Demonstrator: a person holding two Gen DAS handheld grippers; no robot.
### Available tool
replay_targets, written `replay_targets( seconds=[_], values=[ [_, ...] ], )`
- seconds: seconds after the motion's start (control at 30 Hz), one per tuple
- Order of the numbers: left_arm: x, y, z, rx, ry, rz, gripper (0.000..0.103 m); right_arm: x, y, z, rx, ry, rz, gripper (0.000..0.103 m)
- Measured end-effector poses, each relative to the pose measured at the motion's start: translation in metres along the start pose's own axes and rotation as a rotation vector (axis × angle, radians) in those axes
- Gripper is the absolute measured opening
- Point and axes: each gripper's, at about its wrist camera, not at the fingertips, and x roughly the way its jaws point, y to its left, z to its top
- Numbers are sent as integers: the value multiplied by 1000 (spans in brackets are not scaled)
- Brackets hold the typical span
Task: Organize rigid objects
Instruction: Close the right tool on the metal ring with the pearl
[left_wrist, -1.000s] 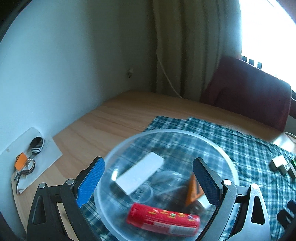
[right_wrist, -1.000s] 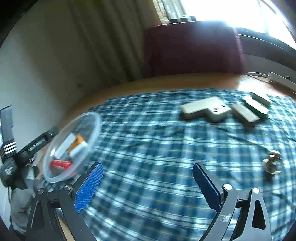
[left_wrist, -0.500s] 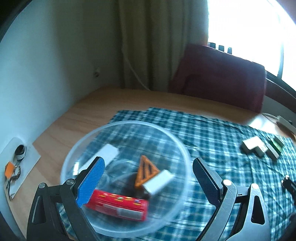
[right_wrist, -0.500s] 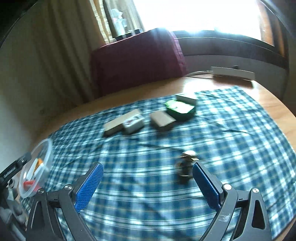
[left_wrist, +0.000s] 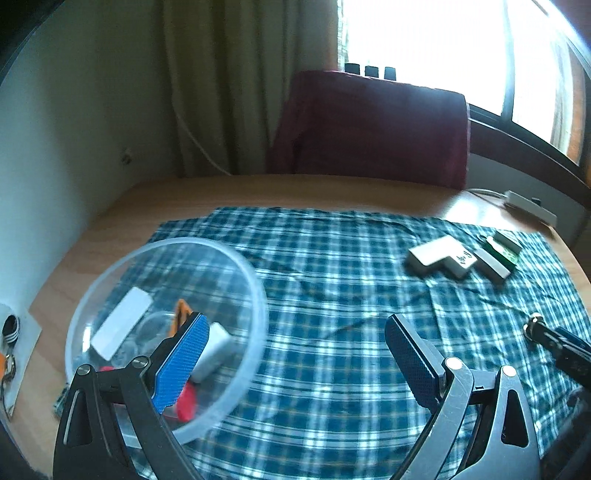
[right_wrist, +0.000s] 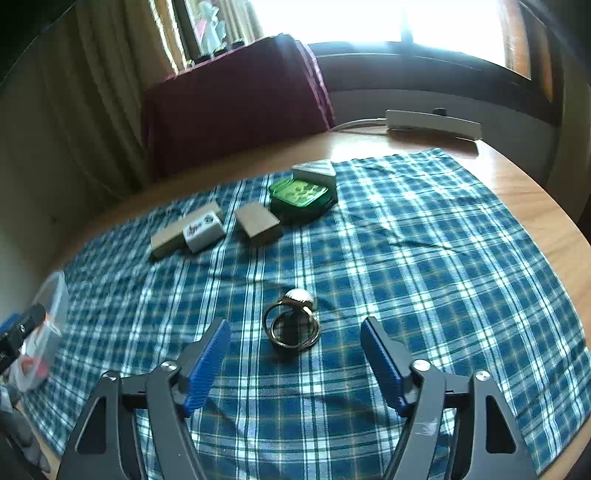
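Roughly midway, by my judgement: the clear round plastic bowl (left_wrist: 166, 332) left of the left hand-held gripper (left_wrist: 295, 354) already holds several small pieces, while a metal ring-shaped trinket (right_wrist: 293, 325) lies just ahead between the fingers of the right hand-held gripper (right_wrist: 295, 354); both are spread and empty. Beyond it, beige blocks (right_wrist: 256, 223) and a green case (right_wrist: 301, 195) wait on the checked cloth (right_wrist: 424, 258). Bowl contents are blurred and partly hidden.

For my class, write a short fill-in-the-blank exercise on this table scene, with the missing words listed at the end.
1. The metal ring lies between the fingers of the ____ claw.
2. The clear bowl stands on a blue ____ cloth.
3. The case beside the tan blocks is coloured ____.
4. Both claws are ____.

Missing words: right; checked; green; open
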Motion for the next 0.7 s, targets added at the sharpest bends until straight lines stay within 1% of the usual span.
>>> replay_targets(
  seconds=[0.13, 0.27, 0.37, 0.4, 0.43, 0.7],
  values=[
    [2, -10, -2, 18, 12, -22, 97, 8, 10, -1, -61, 31, -31, 64],
    [4, -14, -2, 24, 23, -31, 97, 11, 13, 2, -90, 39, -54, 55],
    [5, -15, -1, 25, 30, -39, 97, 13, 14, 4, -102, 42, -61, 45],
    [5, -16, 0, 24, 34, -42, 97, 13, 13, 5, -103, 41, -62, 40],
    [6, -16, 0, 24, 38, -46, 97, 13, 12, 5, -102, 41, -61, 37],
    [11, -29, 7, 28, 73, -89, 97, 7, 2, 5, -91, 34, -25, 34]
  ],
)
